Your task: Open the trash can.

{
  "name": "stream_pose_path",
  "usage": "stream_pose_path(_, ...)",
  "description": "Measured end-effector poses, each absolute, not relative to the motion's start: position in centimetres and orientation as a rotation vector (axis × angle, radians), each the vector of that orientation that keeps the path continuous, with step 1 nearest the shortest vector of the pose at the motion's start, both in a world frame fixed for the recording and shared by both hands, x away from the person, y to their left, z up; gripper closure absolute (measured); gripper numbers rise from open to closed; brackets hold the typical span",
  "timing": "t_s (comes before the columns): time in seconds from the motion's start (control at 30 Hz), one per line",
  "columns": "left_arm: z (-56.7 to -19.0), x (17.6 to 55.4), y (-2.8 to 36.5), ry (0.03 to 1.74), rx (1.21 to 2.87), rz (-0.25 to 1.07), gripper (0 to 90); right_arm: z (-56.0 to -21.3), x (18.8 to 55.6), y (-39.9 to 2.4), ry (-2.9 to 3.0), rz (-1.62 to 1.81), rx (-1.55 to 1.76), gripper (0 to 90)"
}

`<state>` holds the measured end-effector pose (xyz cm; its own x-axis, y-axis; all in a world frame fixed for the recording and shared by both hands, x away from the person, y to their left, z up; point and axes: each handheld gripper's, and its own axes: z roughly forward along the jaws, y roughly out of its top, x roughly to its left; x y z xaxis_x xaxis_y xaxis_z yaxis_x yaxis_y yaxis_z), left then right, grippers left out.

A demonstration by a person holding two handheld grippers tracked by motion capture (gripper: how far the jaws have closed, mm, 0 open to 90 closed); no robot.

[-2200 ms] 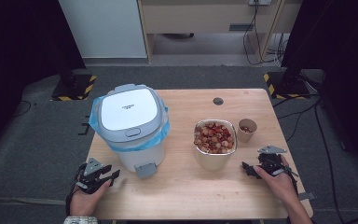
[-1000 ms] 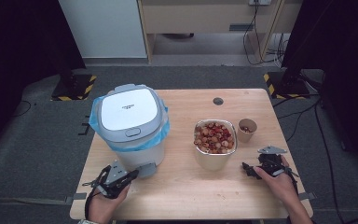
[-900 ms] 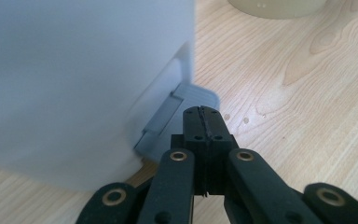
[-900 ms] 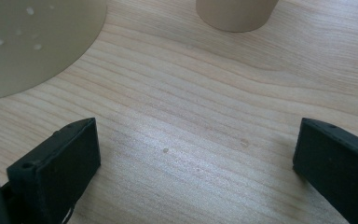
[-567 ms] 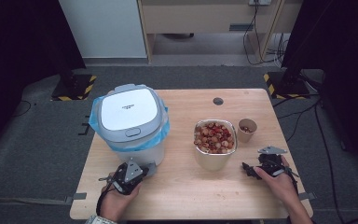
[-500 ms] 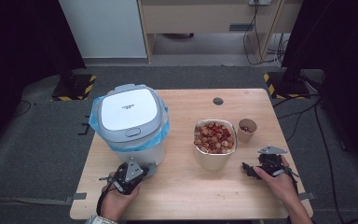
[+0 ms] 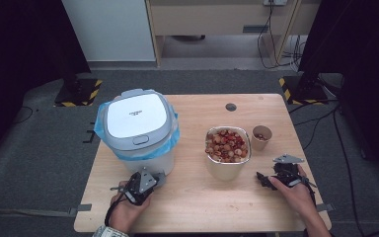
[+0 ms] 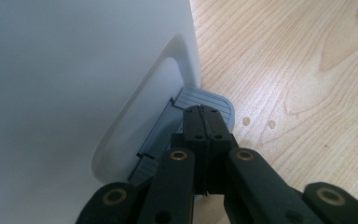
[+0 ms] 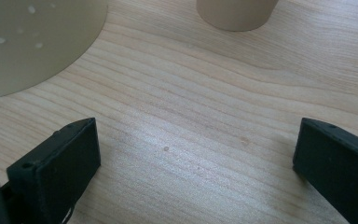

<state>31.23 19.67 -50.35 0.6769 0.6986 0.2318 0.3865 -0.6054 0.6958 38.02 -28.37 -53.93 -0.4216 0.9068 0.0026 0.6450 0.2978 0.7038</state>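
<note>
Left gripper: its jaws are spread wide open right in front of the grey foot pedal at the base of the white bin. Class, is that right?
Not quite. The left gripper is right at the grey foot pedal of the white bin, but its jaws are shut, pressed together with nothing between them. The left gripper view shows this.

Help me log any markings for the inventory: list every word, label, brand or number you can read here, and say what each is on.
Small dark print on the white lid of the bin: too small and blurred to read.
Bowl, paper cup, table: no text seen.
Yellow-and-black hazard stripes on the floor stands: a warning pattern, no words.
</note>
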Motion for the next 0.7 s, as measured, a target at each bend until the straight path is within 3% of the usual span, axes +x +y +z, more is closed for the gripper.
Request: stream_pose_path(0.7,-50.88,31.37,19.31,0.838,2.312,0.653,89.8,-53.93,38.0,-28.37,2.175,0.897,1.389,0.9)
